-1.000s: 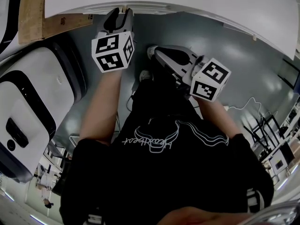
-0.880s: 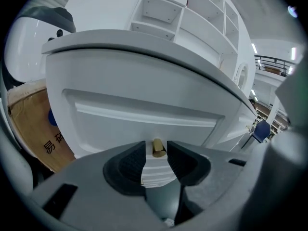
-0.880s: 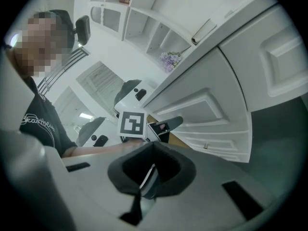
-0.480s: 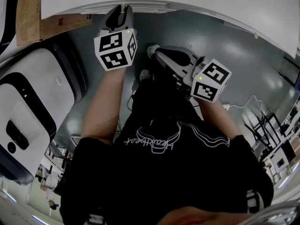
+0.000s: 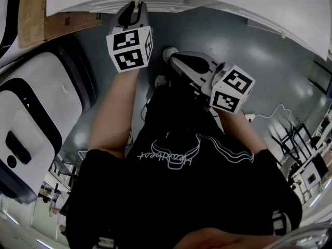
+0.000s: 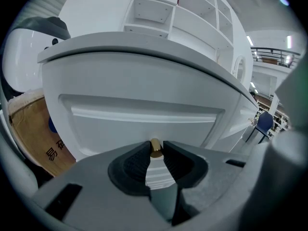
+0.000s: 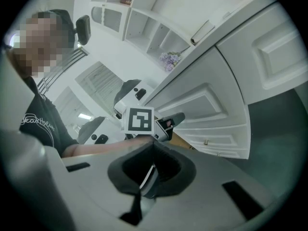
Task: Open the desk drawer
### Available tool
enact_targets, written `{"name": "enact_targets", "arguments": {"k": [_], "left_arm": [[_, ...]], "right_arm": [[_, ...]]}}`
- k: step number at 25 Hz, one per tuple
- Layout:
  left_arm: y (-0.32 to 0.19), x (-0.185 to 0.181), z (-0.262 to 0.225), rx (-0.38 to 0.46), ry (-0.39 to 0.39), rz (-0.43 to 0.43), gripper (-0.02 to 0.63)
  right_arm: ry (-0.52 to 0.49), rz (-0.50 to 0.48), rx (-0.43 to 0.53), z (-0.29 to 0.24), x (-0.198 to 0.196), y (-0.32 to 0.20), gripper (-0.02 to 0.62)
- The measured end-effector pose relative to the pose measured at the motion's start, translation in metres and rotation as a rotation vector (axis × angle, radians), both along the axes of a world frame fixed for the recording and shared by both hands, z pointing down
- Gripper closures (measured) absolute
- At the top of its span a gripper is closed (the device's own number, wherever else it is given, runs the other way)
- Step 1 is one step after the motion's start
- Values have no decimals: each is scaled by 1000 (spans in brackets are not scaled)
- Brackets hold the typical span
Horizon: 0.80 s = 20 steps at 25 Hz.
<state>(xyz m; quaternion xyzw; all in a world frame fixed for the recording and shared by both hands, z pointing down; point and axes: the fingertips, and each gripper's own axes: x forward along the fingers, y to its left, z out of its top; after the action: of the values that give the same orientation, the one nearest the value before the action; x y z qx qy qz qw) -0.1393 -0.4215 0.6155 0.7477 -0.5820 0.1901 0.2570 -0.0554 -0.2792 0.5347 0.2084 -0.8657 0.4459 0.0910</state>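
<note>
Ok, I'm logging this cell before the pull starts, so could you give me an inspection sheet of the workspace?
Surface: white desk top, only its front edge shows.
Job's things: white panelled drawer front, looks closed; small brass knob on it.
Clutter: brown cardboard box beside the desk.
Grippers: left gripper has just been closing, pads now on the knob; right gripper shut, empty, away from the desk.
Cables: thin white cable on the grey floor.
Surroundings: white shelf unit above the desk.
</note>
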Motion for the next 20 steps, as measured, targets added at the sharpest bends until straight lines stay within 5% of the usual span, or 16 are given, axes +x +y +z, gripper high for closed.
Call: {"name": "enact_targets", "arguments": {"k": [20], "left_arm": [[6, 0, 2, -9, -21, 46, 520]], "right_arm": [[-14, 44, 7, -4, 0, 38, 589]]}}
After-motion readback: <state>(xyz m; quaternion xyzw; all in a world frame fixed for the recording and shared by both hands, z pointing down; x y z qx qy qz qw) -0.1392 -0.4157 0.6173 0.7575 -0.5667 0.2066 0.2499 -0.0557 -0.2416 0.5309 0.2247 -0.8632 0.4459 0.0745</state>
